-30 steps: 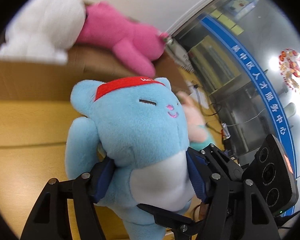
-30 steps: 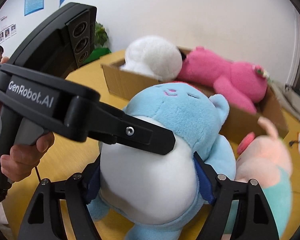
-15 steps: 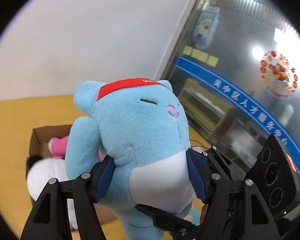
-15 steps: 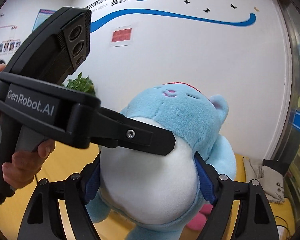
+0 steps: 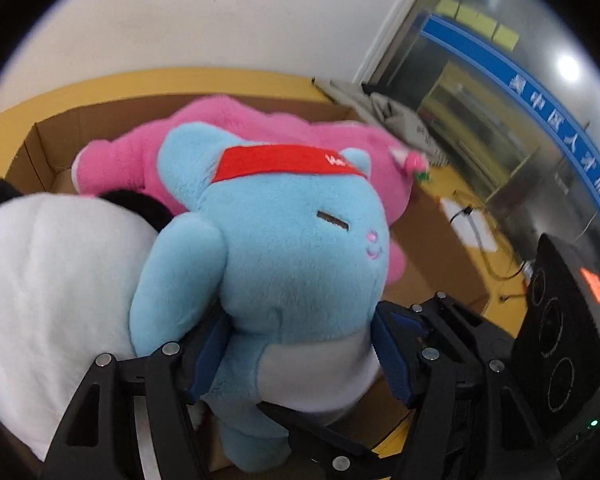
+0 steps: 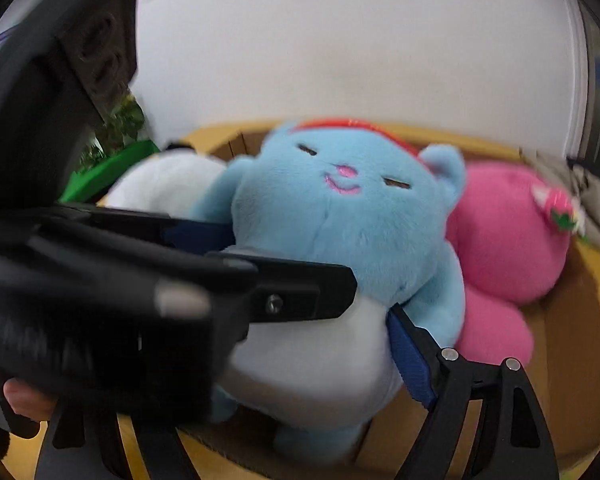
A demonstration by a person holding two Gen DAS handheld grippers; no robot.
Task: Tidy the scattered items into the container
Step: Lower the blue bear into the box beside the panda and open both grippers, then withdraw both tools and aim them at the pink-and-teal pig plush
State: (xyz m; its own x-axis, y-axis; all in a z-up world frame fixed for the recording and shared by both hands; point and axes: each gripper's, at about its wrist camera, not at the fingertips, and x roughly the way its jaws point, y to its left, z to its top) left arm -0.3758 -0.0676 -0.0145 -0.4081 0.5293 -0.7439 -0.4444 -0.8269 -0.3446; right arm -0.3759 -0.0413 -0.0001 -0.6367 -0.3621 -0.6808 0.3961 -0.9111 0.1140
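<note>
A blue plush cat [image 5: 284, 264] with a red headband and white belly is clamped from two sides. My left gripper [image 5: 300, 356] is shut on its body, and my right gripper [image 6: 316, 344] is shut on it too [image 6: 340, 232]. I hold it over the open cardboard box [image 5: 40, 148]. Its feet hang at the box's near wall [image 6: 380, 452]. In the box lie a pink plush [image 5: 236, 136], also in the right wrist view [image 6: 508, 232], and a white plush [image 5: 52, 280], also seen there [image 6: 168, 184]. The left gripper's body hides my right gripper's left finger.
The box stands on a yellow table [image 5: 100, 84] against a white wall. A grey cloth bundle [image 5: 396, 116] and papers with cables [image 5: 472, 220] lie right of the box. A green plant [image 6: 116, 136] stands at the left. Glass doors are at the far right.
Both grippers have carried the blue plush from high in front of the wall down over the box. Their grip on it has not changed.
</note>
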